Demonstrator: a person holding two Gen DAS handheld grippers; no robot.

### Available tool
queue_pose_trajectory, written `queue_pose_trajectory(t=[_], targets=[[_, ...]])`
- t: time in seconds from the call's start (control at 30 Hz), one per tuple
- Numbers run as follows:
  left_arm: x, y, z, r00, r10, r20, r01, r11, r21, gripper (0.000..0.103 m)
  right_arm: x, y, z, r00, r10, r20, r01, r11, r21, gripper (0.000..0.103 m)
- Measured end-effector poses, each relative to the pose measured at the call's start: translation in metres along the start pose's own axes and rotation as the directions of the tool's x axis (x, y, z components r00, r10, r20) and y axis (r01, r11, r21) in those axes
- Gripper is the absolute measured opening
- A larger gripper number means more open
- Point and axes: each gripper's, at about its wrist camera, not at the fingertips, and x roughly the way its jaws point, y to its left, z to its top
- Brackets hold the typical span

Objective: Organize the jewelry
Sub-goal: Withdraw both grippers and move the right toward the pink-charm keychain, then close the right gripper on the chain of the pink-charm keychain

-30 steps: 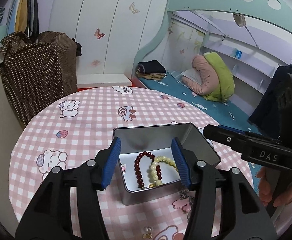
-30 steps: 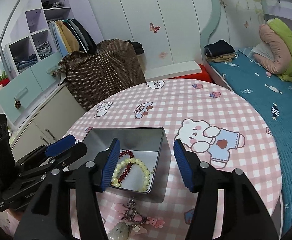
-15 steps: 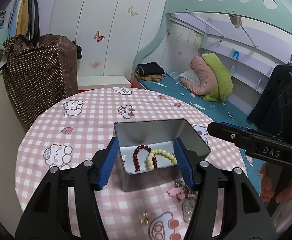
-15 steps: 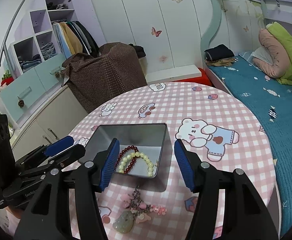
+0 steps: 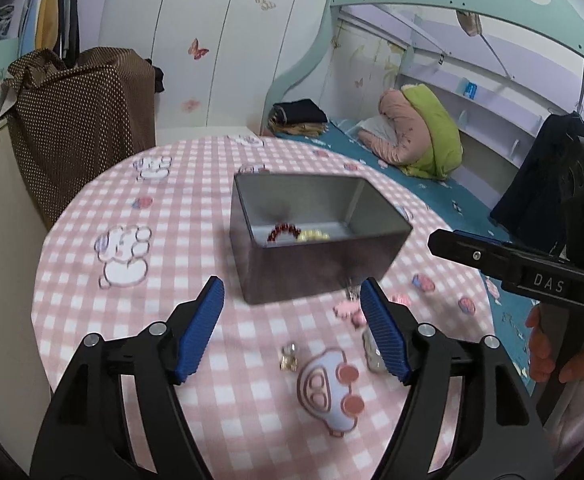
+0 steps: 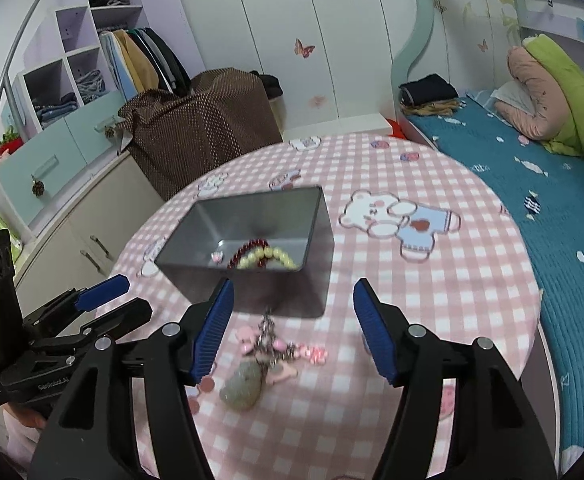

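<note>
Jewelry is split between two places: a dark red bead bracelet (image 5: 282,232) and a pale yellow bead bracelet (image 5: 313,235) lie on the floor of the open metal tin (image 5: 319,276), while a pink charm cluster with a greenish stone pendant (image 6: 242,388) and a small gold-toned piece (image 5: 289,356) sit loose on the checked table (image 5: 92,300) just in front of the tin.

Compared with a second ago, both claws have pulled back from over the tin toward its near side, so the loose pieces now show between and below their tips. The left claw (image 5: 292,320) is spreading wider with nothing between its blue pads; the right claw (image 6: 292,324) is also opening, empty, with the charm cluster lying under its gap but untouched. That suggests the two bracelets are done and the next pick is one of the loose pieces, most likely the pendant cluster for the right claw.

Only the left wrist view shows the small gold-toned piece, near a cartoon print. The right wrist view gives the clearer look at the stone pendant and its chain, which runs up to the tin's front wall, and shows a small pink item (image 6: 216,257) inside the tin beside the bracelets.
</note>
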Motion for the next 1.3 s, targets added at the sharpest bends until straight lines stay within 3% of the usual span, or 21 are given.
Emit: queue_pose_trajectory(t=[0.37, 0.53, 0.7, 0.83, 0.9, 1.1, 1.3], targets=[[0.011, -0.004, -0.024, 0.998, -0.03, -0.052, 0.031, 0.999, 0.024, 0.07, 0.008, 0.003, -0.023, 0.998, -0.007, -0.061, 0.007, 1.0, 0.006, 0.06], [0.018, -0.004, -0.029, 0.997, -0.031, -0.067, 0.033, 0.999, 0.035, 0.053, 0.011, 0.001, -0.031, 0.996, -0.012, -0.086, 0.013, 1.0, 0.011, 0.06], [0.027, -0.01, -0.035, 0.994, -0.041, -0.104, 0.048, 0.996, 0.072, 0.023, 0.011, -0.001, -0.035, 0.995, -0.012, -0.094, 0.013, 1.0, 0.014, 0.06], [0.033, -0.013, -0.037, 0.993, -0.029, -0.116, 0.039, 0.996, 0.081, 0.014, 0.01, 0.0, -0.035, 0.996, -0.012, -0.092, 0.012, 1.0, 0.001, 0.06], [0.035, -0.014, -0.037, 0.992, -0.034, -0.122, 0.045, 0.995, 0.084, 0.004, 0.011, 0.001, -0.035, 0.996, -0.008, -0.093, 0.007, 1.0, -0.01, 0.06], [0.035, -0.013, -0.036, 0.994, -0.027, -0.11, 0.035, 0.997, 0.071, 0.001, 0.018, 0.0, -0.038, 0.994, -0.024, -0.105, 0.022, 0.999, -0.026, 0.059], [0.028, -0.008, -0.03, 0.996, -0.031, -0.083, 0.036, 0.998, 0.052, 0.001, 0.026, -0.006, -0.035, 0.992, -0.063, -0.112, 0.059, 0.998, -0.036, 0.046]])
